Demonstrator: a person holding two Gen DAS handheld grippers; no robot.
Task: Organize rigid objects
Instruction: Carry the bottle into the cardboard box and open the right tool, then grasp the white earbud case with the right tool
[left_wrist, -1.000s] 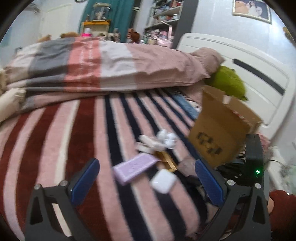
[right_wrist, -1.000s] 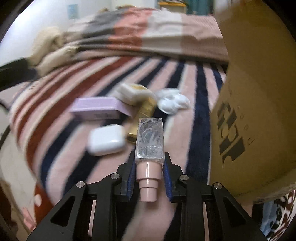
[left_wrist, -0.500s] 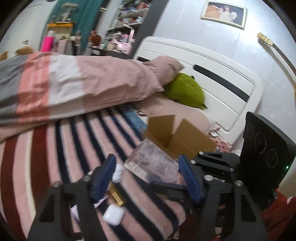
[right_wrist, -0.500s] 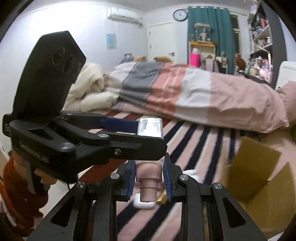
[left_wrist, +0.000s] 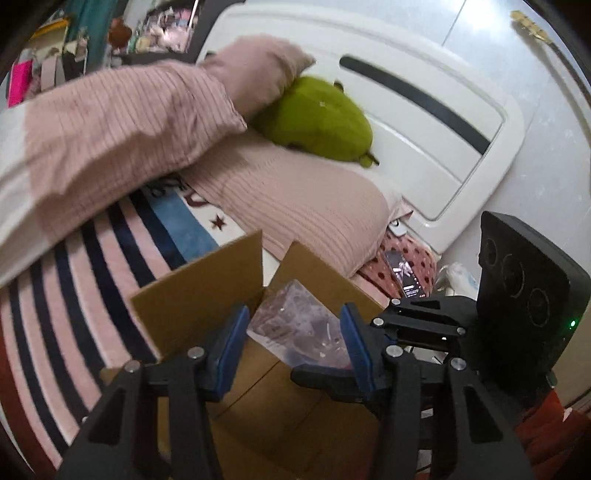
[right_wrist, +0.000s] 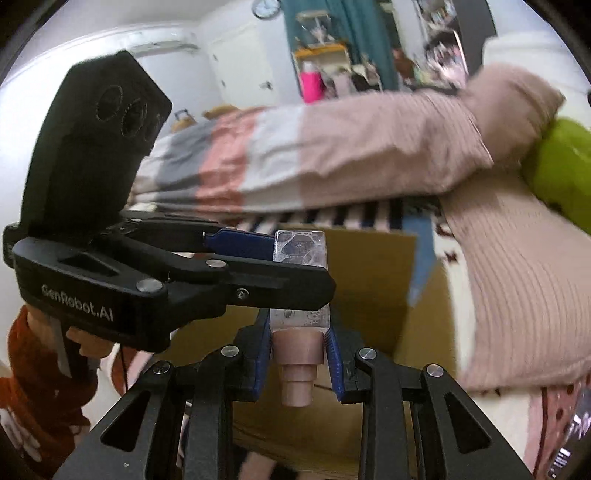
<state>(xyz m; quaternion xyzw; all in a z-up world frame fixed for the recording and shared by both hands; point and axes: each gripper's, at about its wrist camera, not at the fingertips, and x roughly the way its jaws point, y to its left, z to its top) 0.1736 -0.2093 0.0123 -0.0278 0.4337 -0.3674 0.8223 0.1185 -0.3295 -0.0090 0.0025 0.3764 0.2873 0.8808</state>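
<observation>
The right hand-held gripper (right_wrist: 299, 363) clamps a clear bottle (right_wrist: 300, 280) by its pink cap end, holding it above the open cardboard box (left_wrist: 207, 295) on the striped bed (left_wrist: 74, 280). The left hand-held gripper (left_wrist: 291, 347) has its jaws wide around the bottle's body; whether the blue pads (left_wrist: 232, 343) touch it is unclear. A green plush (left_wrist: 317, 118) lies by the headboard (left_wrist: 424, 122).

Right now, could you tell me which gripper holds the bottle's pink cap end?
The right gripper, clamped beside the cap; the left gripper flanks the bottle body.
</observation>
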